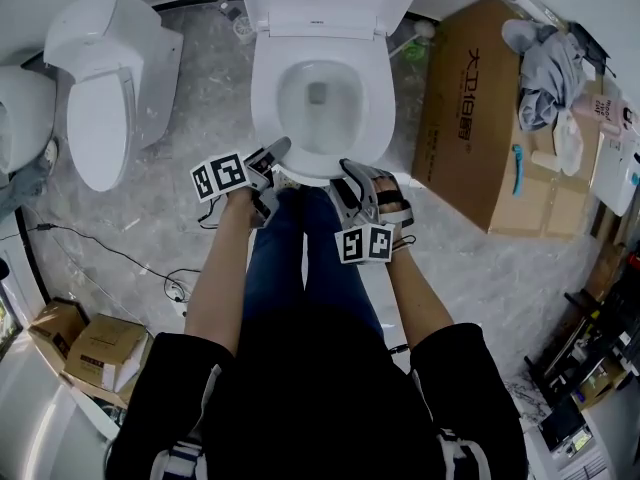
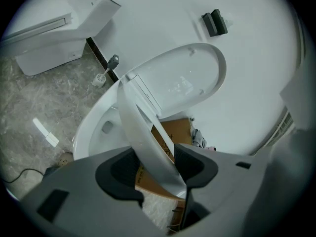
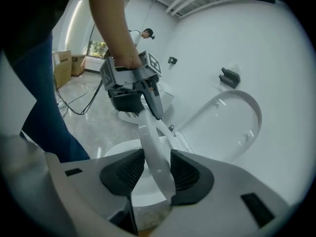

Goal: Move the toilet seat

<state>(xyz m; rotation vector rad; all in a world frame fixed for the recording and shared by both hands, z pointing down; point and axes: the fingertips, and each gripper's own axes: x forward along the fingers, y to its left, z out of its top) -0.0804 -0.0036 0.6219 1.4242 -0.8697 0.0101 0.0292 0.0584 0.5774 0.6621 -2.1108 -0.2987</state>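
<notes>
A: So, what are the left tongs [image 2: 158, 169] holding?
B: They pinch the front rim of the toilet seat [image 2: 143, 137]. Its white edge runs up between the two dark pads, and both press on it.
A: And the right tongs [image 3: 155, 174]?
B: The same grip. They are closed on that rim just beside the left pair, with a pad against each face of it.
A: How does the seat look?
B: It is a glossy white plastic ring, thin at the edge. It is hinged at the back and tilted up off the bowl [image 2: 88, 132] at the front.
A: And behind it?
B: The lid [image 3: 232, 122] stands raised against the white wall. In the head view the toilet sits on a grey marbled floor [image 1: 200, 208], with a second toilet [image 1: 110, 78] to its left and a cardboard box [image 1: 480, 118] to its right.
</notes>
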